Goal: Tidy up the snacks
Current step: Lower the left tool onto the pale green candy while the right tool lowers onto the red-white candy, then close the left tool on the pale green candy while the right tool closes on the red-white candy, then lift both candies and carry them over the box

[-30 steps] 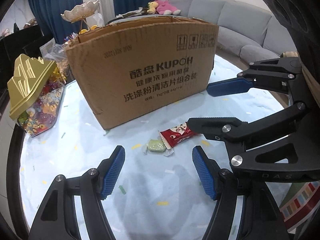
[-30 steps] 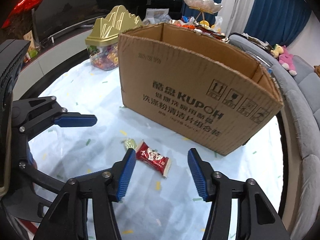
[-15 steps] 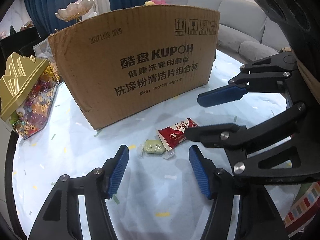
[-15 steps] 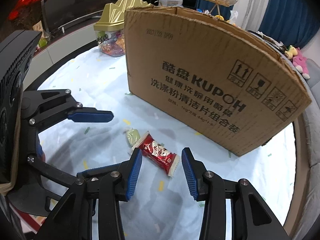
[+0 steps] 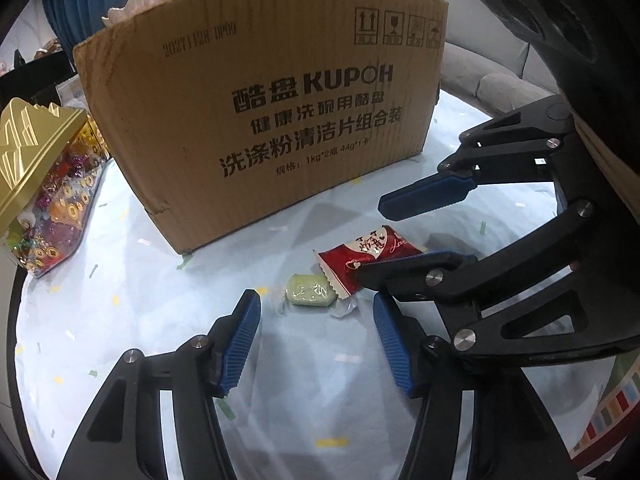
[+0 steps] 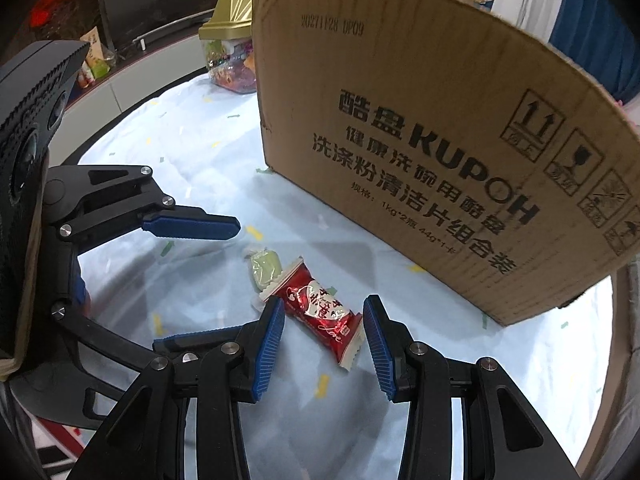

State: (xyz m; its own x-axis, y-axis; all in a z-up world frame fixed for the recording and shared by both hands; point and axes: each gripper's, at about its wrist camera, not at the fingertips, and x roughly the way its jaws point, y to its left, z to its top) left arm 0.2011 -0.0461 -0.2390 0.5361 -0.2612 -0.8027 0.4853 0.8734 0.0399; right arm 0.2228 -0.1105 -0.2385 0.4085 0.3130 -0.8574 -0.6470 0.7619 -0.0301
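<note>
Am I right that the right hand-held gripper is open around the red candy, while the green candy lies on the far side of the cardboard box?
Not quite. The green candy lies on the near side of the cardboard box, touching the red candy, as the right wrist view shows. The right hand-held gripper is indeed open around the red candy.

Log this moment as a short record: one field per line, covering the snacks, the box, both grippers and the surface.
red snack: red wrapped candy lies flat between the open fingers of the right gripper, not yet gripped
green snack: green wrapped candy lies beside the red one, just ahead of the left gripper
box: cardboard box stands upright behind both candies
left gripper: open, low over the tablecloth
right gripper: open
other: gold-lidded candy jar left of the box
</note>
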